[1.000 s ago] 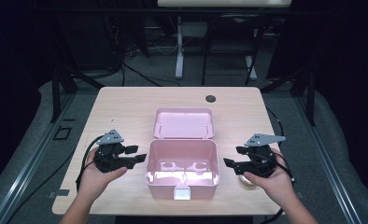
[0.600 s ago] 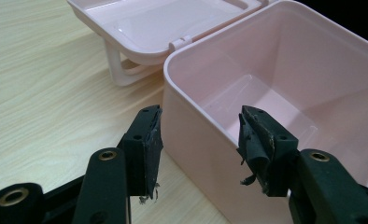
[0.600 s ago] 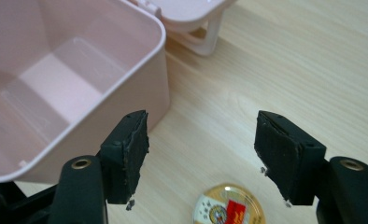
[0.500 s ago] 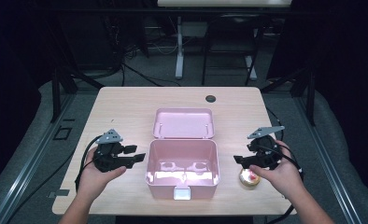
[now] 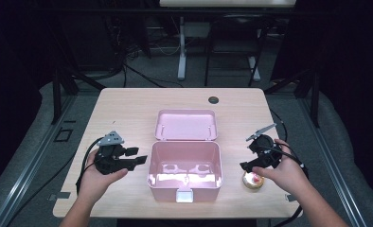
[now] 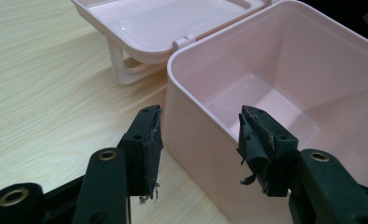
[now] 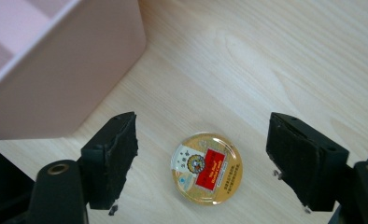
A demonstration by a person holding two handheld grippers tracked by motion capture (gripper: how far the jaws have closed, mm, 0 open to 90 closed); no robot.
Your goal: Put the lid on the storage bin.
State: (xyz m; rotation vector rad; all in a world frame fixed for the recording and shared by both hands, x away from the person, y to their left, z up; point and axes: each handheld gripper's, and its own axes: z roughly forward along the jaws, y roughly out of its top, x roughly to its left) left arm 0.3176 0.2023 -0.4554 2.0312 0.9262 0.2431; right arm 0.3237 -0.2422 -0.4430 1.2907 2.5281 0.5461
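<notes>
Hovering: right gripper is held above the round gold tin, jaws pointed down at the tabletop.
Right jaws: spread wide, one on each side of the tin, nothing pressed; they have just been opening further, with the tin lying between them and untouched.
Reason for pose: the tin is bracketed from above so that it can be closed on across its width; judged as a pick set-up.
Tin location: flat on the table, just beside the front right corner of the pink storage box, not touching it; seen in the high view as tin under right gripper.
Tin orientation: lid face up, printed label with red patch legible from above; the disc is round, so no long axis is offered in plan; its short axis is vertical.
Left gripper: released, jaws spread, the near wall of the box straddled but not gripped.
Reason for left pose: judged as ready to steady the box while the tin is dropped in.
Box: open and empty, hinged lid laid back flat behind it, opening upward to receive the tin.
Left hand: rested on the table at the box's left.
</notes>
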